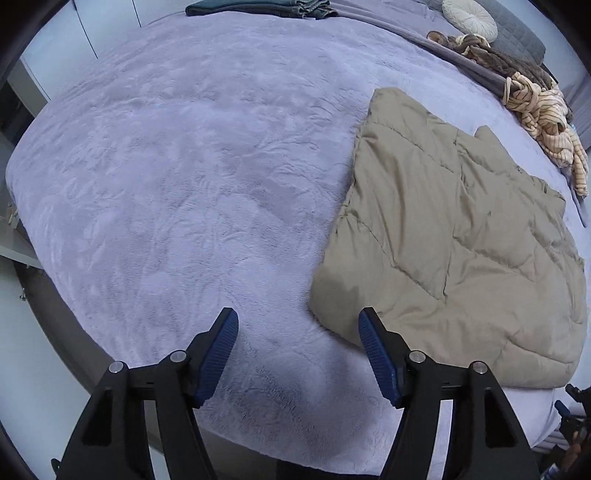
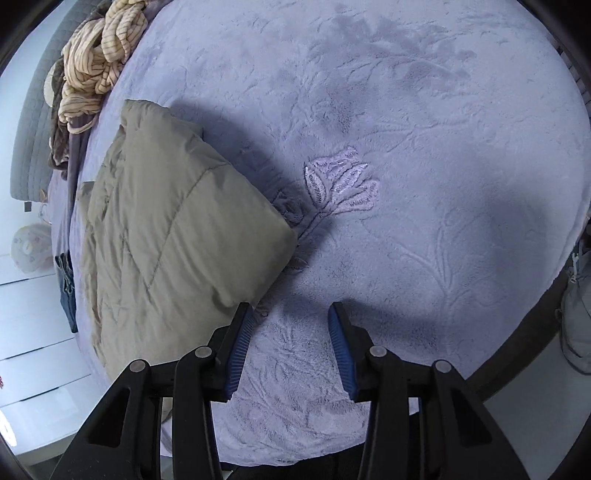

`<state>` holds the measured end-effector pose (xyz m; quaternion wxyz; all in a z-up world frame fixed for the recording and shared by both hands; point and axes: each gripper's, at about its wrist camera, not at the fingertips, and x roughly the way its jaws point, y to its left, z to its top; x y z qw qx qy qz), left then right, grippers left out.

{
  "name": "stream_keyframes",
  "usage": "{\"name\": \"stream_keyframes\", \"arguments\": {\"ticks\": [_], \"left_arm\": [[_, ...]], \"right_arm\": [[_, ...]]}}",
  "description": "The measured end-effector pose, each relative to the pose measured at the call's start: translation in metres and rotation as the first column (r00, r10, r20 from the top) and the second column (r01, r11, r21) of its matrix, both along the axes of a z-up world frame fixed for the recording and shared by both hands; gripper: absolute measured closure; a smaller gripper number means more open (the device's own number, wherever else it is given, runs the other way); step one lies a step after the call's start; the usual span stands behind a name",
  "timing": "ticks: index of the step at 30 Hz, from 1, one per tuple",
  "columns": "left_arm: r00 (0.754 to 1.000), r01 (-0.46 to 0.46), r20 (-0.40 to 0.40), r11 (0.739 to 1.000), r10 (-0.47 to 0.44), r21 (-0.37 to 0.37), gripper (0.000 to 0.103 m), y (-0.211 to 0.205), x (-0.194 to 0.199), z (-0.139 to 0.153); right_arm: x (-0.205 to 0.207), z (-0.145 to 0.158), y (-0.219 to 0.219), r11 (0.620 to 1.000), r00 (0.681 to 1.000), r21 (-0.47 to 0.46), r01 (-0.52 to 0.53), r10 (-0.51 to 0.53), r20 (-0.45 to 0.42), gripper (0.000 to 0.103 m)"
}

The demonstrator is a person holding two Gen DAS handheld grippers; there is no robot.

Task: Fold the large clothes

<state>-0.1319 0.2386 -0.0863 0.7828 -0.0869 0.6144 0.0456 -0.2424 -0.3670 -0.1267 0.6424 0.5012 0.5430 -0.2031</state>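
A folded beige quilted puffer garment (image 1: 454, 240) lies on the lilac plush bedspread (image 1: 184, 166), to the right in the left wrist view. It lies to the left in the right wrist view (image 2: 166, 236). My left gripper (image 1: 298, 325) is open and empty, hovering above the bedspread just left of the garment's near corner. My right gripper (image 2: 291, 314) is open and empty, above the bedspread (image 2: 424, 184) just right of the garment's near edge. Neither gripper touches the garment.
A crumpled cream striped garment (image 1: 543, 122) and a brown one (image 1: 491, 51) lie along the bed's far side, also in the right wrist view (image 2: 99, 51). Folded dark jeans (image 1: 258, 7) sit at the far edge. A round cushion (image 1: 469, 16) lies beyond. White drawers (image 2: 33, 332) stand beside the bed.
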Motion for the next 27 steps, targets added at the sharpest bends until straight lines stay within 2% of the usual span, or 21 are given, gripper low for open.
{"name": "stream_keyframes", "arguments": {"ticks": [4, 8, 10, 11, 13, 17, 19, 21, 27], "left_arm": [[0.997, 0.044, 0.057, 0.999, -0.044, -0.004, 0.034, -0.016, -0.006, 0.028], [0.993, 0.091, 0.084, 0.995, -0.087, -0.043, 0.034, -0.048, -0.007, 0.046], [0.990, 0.115, 0.091, 0.992, -0.110, -0.056, 0.018, -0.061, -0.011, 0.051], [0.988, 0.121, 0.106, 0.991, -0.115, -0.051, 0.000, -0.066, -0.015, 0.055], [0.983, 0.130, 0.135, 0.991, -0.124, -0.038, 0.000, -0.075, -0.025, 0.063], [0.984, 0.143, 0.112, 0.989, -0.138, -0.041, 0.000, -0.089, -0.038, 0.070], [0.984, 0.148, 0.099, 0.989, -0.145, -0.018, 0.000, -0.093, -0.042, 0.072], [0.984, 0.152, 0.087, 0.988, -0.153, 0.017, 0.000, -0.094, -0.041, 0.071], [0.980, 0.176, 0.090, 0.984, -0.177, 0.018, 0.000, -0.086, -0.025, 0.070]], "right_arm": [[0.015, 0.028, 0.007, 0.997, 0.996, -0.052, -0.061, 0.064, 0.064, 0.054], [0.036, 0.046, 0.024, 0.983, 0.980, -0.093, -0.156, 0.166, 0.114, 0.040], [0.046, 0.050, 0.034, 0.973, 0.966, -0.097, -0.210, 0.222, 0.130, 0.038], [0.050, 0.050, 0.039, 0.968, 0.961, -0.096, -0.232, 0.244, 0.134, 0.034], [0.053, 0.049, 0.048, 0.957, 0.948, -0.090, -0.276, 0.287, 0.139, 0.030], [0.053, 0.044, 0.064, 0.936, 0.929, -0.076, -0.344, 0.351, 0.116, 0.030], [0.053, 0.043, 0.071, 0.925, 0.920, -0.082, -0.370, 0.377, 0.103, 0.030], [0.055, 0.045, 0.077, 0.917, 0.913, -0.096, -0.388, 0.397, 0.099, 0.019], [0.072, 0.055, 0.100, 0.886, 0.886, -0.151, -0.439, 0.454, 0.092, 0.019]]}}
